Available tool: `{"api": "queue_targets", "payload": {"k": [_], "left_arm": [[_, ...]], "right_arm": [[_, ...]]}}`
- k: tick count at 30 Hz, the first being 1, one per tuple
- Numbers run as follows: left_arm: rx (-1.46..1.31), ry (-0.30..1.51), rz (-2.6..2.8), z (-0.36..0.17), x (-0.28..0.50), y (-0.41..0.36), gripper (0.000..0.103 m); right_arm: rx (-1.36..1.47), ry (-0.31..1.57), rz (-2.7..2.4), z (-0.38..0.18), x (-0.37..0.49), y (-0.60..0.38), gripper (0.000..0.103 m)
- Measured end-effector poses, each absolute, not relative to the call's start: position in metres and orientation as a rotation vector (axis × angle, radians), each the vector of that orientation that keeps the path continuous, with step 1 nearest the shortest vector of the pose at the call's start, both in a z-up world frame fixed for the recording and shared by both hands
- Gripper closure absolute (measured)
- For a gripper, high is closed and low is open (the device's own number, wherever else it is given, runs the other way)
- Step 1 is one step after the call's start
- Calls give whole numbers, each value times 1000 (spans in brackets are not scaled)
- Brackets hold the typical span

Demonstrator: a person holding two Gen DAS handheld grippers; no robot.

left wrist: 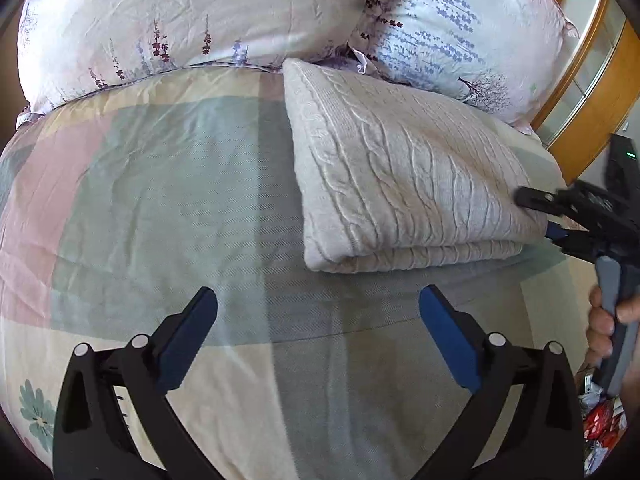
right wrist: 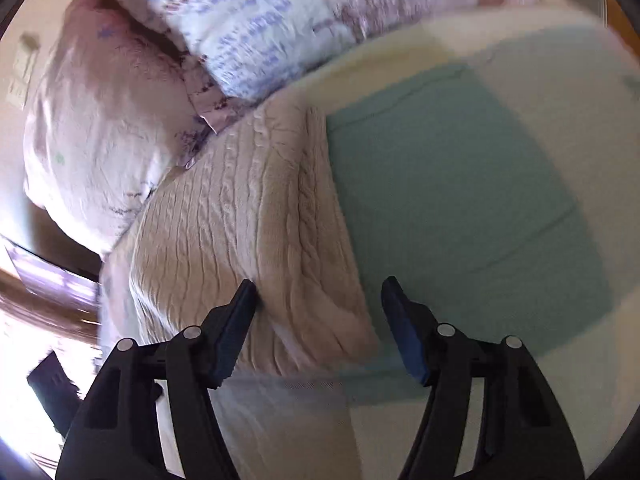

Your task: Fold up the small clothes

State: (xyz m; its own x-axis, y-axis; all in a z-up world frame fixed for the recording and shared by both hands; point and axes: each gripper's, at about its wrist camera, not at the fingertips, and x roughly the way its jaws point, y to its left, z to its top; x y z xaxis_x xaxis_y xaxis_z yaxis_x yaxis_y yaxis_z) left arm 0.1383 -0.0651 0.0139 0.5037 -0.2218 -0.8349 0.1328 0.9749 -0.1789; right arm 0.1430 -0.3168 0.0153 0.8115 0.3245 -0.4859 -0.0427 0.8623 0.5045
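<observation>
A folded cream cable-knit sweater (left wrist: 400,184) lies on the patchwork bedspread (left wrist: 160,200), to the right of centre, its fold edge toward me. My left gripper (left wrist: 318,312) is open and empty, hovering over the bedspread just in front of the sweater. My right gripper (left wrist: 536,216) reaches in from the right, jaws apart around the sweater's right edge. In the right wrist view the right gripper (right wrist: 318,300) is open, its left finger (right wrist: 236,328) against the sweater (right wrist: 248,220) and the corner of the sweater between the jaws. That view is blurred.
Two floral pillows (left wrist: 192,20) (left wrist: 460,28) lie against the head of the bed behind the sweater. A wooden frame (left wrist: 592,92) stands at the right. A hand (left wrist: 604,320) holds the right gripper's handle. Coloured clutter (left wrist: 600,424) lies at the lower right.
</observation>
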Motion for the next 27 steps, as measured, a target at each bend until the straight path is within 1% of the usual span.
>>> {"api": "queue_targets", "payload": {"k": [2, 4, 7, 8, 9, 11, 12, 13, 16, 27], "left_arm": [[-90, 1028, -193, 9, 137, -69, 2], [-87, 1054, -177, 1, 136, -72, 2], [-38, 1034, -154, -3, 130, -76, 2], [-21, 1035, -148, -4, 128, -78, 2], [-7, 1033, -140, -5, 127, -78, 2], [14, 1024, -123, -7, 123, -79, 2], [23, 1020, -115, -8, 121, -79, 2], [38, 1018, -103, -9, 120, -81, 2], [76, 1015, -77, -11, 117, -86, 2], [76, 1009, -83, -10, 115, -84, 2]], "right_arm": [[386, 544, 145, 14, 118, -305, 25], [303, 524, 117, 5, 97, -298, 25], [212, 562, 106, -8, 90, -284, 25], [198, 578, 112, -12, 89, -281, 22], [163, 568, 97, -15, 84, -273, 15], [120, 563, 94, -20, 79, -264, 6], [103, 562, 81, -22, 81, -260, 5], [88, 562, 71, -23, 81, -256, 1], [17, 563, 18, -29, 80, -245, 1], [36, 568, 0, -31, 69, -247, 1]]}}
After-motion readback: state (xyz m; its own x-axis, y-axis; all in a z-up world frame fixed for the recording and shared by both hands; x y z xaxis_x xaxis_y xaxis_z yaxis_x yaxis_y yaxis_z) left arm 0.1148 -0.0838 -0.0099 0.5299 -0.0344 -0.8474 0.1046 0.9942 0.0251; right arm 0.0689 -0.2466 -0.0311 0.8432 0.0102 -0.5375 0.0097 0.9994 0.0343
